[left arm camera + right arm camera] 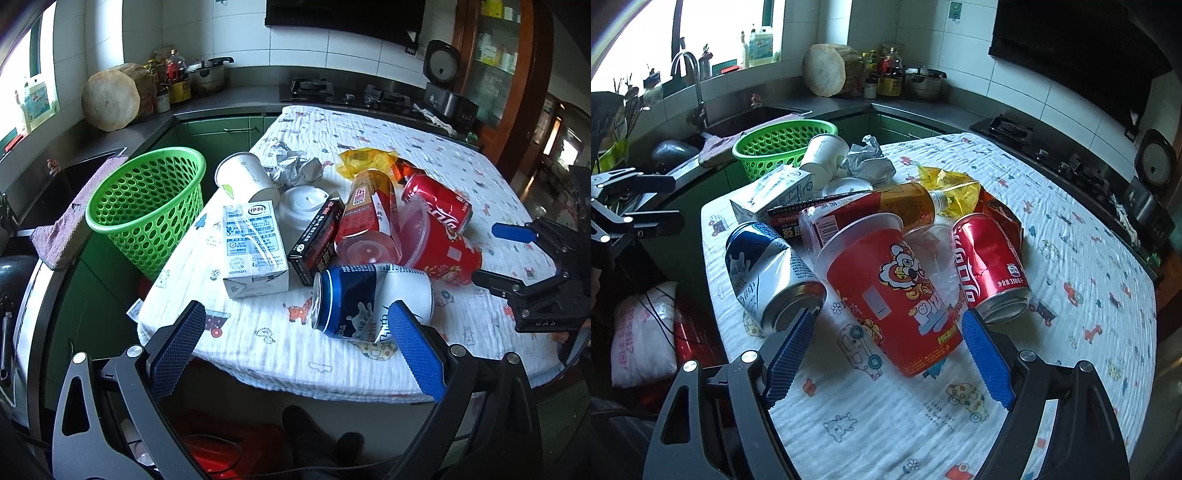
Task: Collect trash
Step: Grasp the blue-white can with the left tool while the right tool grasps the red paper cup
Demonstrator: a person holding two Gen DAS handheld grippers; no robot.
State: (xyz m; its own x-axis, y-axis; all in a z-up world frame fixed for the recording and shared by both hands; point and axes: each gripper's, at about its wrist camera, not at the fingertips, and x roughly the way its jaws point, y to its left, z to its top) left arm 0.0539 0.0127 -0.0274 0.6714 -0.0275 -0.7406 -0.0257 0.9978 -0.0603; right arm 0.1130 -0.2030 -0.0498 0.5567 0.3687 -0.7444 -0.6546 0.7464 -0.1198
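Right wrist view: right claw (pixel 888 345) spread wide, pads either side of the base of the red paper cup (pixel 897 295), not touching it, nothing clamped. Cup lies on its side on the worktop (pixel 1071 295). Blue-white can (pixel 772 273) just left of it, red cola can (pixel 990 269) just right, both lying down. Behind: tea bottle (pixel 871 210), black box (pixel 798 216), milk carton (pixel 772 195), white paper cup (pixel 822 155), crumpled foil (pixel 868 162), yellow wrapper (pixel 949 188). Green basket (pixel 783 142) sits past the worktop's far left edge.

Left wrist view: left claw (pixel 295 347) apart and empty, right pad just in front of the blue-white can (pixel 369 299); right claw (pixel 517 258) at the frame's right edge.
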